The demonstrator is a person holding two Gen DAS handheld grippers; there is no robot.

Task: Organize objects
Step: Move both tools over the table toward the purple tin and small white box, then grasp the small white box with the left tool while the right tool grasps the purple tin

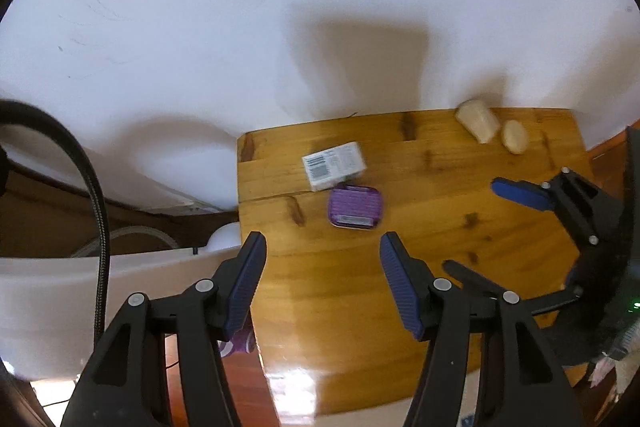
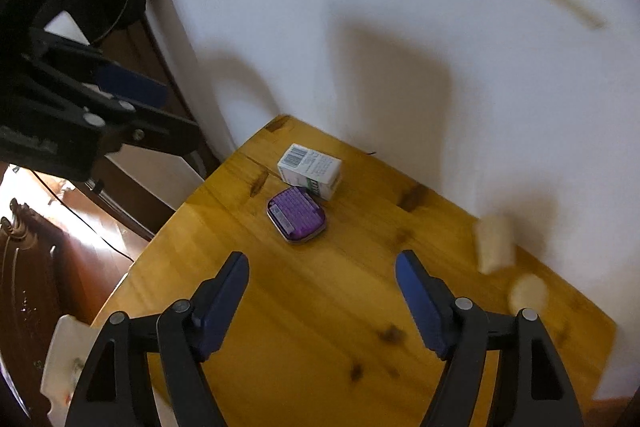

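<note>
A wooden table (image 1: 340, 287) (image 2: 312, 307) stands against a white wall. On it lie a white carton with a barcode (image 1: 334, 165) (image 2: 311, 171), a flat purple case (image 1: 355, 207) (image 2: 297, 214) just in front of it, and two pale beige lumps, a larger lump (image 1: 478, 120) (image 2: 494, 243) and a smaller lump (image 1: 515, 135) (image 2: 528, 291), near the wall on the right. My left gripper (image 1: 322, 247) hangs open above the table's left part, short of the purple case. My right gripper (image 2: 322, 263) is open too, empty, hovering over the table's middle.
A white tub or basin (image 1: 60, 303) and a black hose (image 1: 96, 195) sit left of the table. The right gripper shows at the right of the left wrist view (image 1: 560, 203). Dark wooden furniture (image 2: 28, 267) and floor lie left of the table.
</note>
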